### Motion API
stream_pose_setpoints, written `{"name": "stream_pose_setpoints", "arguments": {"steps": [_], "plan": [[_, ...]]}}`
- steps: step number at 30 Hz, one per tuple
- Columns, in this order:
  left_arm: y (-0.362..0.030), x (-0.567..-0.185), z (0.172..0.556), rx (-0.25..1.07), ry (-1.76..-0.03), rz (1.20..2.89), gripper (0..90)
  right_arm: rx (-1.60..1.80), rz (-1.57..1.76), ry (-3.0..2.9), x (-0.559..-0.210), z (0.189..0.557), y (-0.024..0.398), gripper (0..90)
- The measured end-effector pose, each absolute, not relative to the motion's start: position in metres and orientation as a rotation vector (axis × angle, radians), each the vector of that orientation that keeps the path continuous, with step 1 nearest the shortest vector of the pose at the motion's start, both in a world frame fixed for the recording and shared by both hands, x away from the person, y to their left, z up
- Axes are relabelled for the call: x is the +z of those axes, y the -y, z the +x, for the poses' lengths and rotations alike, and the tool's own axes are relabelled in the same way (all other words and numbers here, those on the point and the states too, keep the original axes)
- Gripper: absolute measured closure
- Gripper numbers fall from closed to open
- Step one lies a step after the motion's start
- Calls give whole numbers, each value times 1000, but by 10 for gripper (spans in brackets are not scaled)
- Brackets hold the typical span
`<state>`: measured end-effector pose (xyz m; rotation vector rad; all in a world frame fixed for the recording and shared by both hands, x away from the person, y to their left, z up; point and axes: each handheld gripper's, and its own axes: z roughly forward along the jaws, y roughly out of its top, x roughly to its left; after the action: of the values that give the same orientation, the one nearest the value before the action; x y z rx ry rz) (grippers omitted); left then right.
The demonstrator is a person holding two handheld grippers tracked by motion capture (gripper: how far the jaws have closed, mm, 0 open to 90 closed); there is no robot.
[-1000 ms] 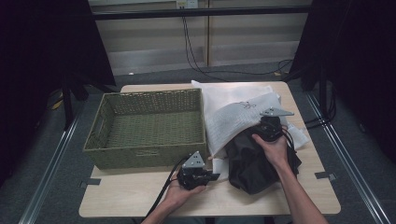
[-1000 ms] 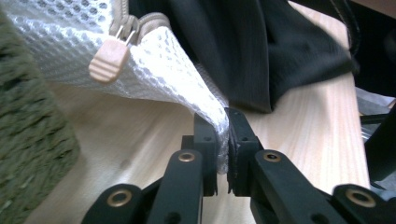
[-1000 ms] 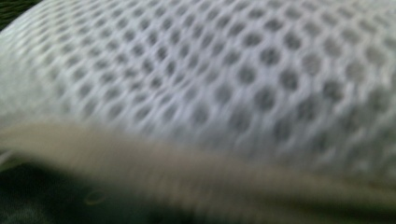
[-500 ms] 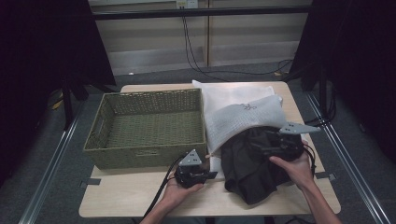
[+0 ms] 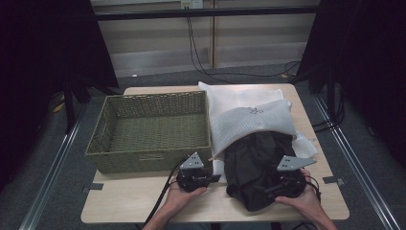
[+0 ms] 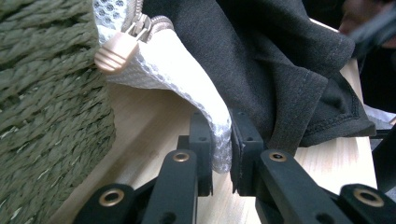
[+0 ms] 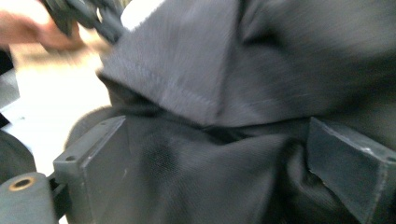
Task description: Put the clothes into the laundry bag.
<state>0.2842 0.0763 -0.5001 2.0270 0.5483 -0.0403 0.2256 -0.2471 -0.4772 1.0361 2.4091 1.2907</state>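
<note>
At the near right of the desk [image 5: 143, 201], a black garment [image 5: 253, 163] spills from a white mesh bag [image 5: 249, 117]. The left claw [image 6: 219, 161] is clamped on the bag's near edge. The right claw [image 7: 219, 172], its jaws just opened wide, straddles the garment without pressing it. A woven basket [image 5: 153, 129] sits left.

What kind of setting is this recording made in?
Probably a lab or studio recording bay, not a home: a small wooden table on grey carpet, black curtains at both sides, and cables hanging down the back wall.
</note>
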Motion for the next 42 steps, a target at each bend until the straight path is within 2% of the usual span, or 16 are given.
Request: {"name": "stream_pose_setpoints", "arguments": {"steps": [5,10,13,14,16,18,19,21,22,26,31,42], "plan": [[-75,-499,285,-48,-551,2017,809,1239,1017,-2492,-491,232,231,12],[-75,-498,284,-45,-551,2016,806,1093,906,-2591,-508,229,216,16],[-76,-498,285,-43,-557,2015,809,1077,900,-2567,-508,230,215,70],[-76,-498,286,-45,-558,2010,811,1070,901,-2557,-508,230,214,110],[-77,-498,286,-35,-559,2013,816,1078,932,-2522,-507,234,216,260],[-78,-497,286,-32,-561,2014,822,1072,976,-2478,-504,238,220,549],[-78,-497,286,-31,-562,2016,824,1068,978,-2472,-502,241,223,657],[-79,-498,287,-27,-552,2026,824,1061,1003,-2468,-500,243,226,816],[-79,-498,286,-29,-558,2026,825,1095,1009,-2462,-498,243,227,836],[-80,-500,287,-31,-558,2037,827,1218,1052,-2364,-480,247,238,854],[-81,-501,286,-30,-556,2043,837,1290,1081,-2263,-458,273,243,860],[-85,-500,286,-6,-535,2068,856,1296,1165,-2195,-459,331,230,860]]}}
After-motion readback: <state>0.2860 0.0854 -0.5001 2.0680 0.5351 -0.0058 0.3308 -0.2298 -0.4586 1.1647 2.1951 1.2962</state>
